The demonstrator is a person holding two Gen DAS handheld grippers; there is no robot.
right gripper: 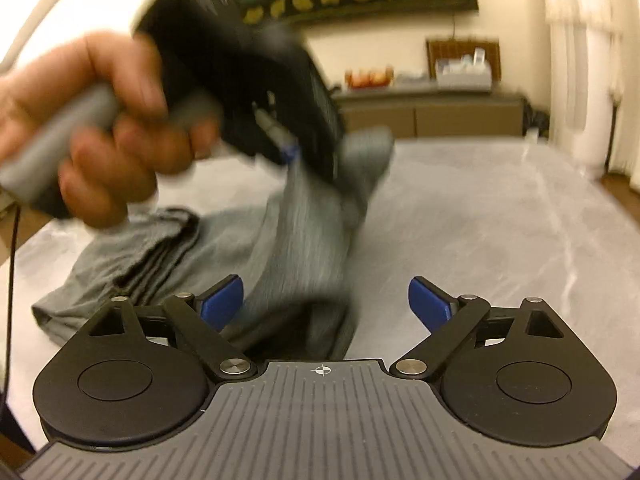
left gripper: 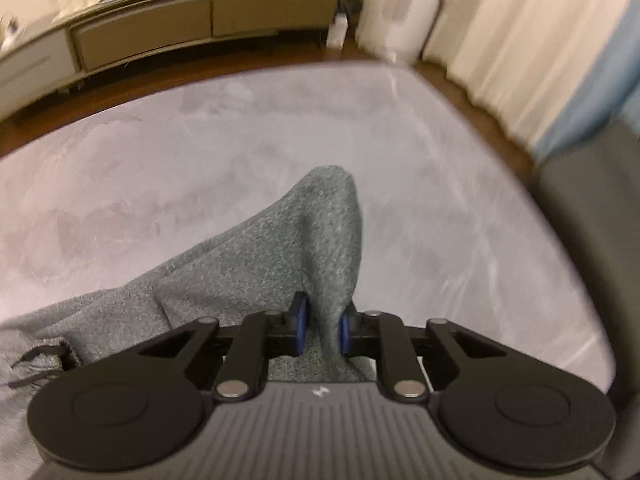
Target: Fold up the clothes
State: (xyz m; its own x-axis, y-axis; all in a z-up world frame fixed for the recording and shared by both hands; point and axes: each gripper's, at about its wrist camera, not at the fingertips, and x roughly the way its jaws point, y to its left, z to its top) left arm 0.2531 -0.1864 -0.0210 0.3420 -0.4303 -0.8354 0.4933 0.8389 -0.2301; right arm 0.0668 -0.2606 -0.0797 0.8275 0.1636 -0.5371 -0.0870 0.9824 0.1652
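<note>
left wrist view: left tool [left gripper: 322, 328] nearly closed, blue pads [left gripper: 301, 330] pinching a ridge of grey knit garment [left gripper: 256, 256], cloth rising in a peak ahead of the fingers. rest of garment trailing down and left onto pale grey table [left gripper: 460, 184], a dark drawstring [left gripper: 40, 356] at the lower left edge. tool pointing steeply down toward the table top. long low cabinet [left gripper: 200, 20] and pale curtains [left gripper: 520, 28] beyond, blurred.

right wrist view: right tool [right gripper: 326, 306] spread wide, blue pads [right gripper: 224, 300] well apart, nothing pressed between them; a hanging fold of the garment [right gripper: 312, 248] just ahead, nearer the left pad, contact not clear through blur. tool tilted gently downward over the table [right gripper: 500, 220]. left hand [right gripper: 104, 120] raised at upper left, fingers wrapped round a grey handle, its black tool angled down with cloth hanging from the tip. remainder of garment bunched in folds on the table at left.
</note>
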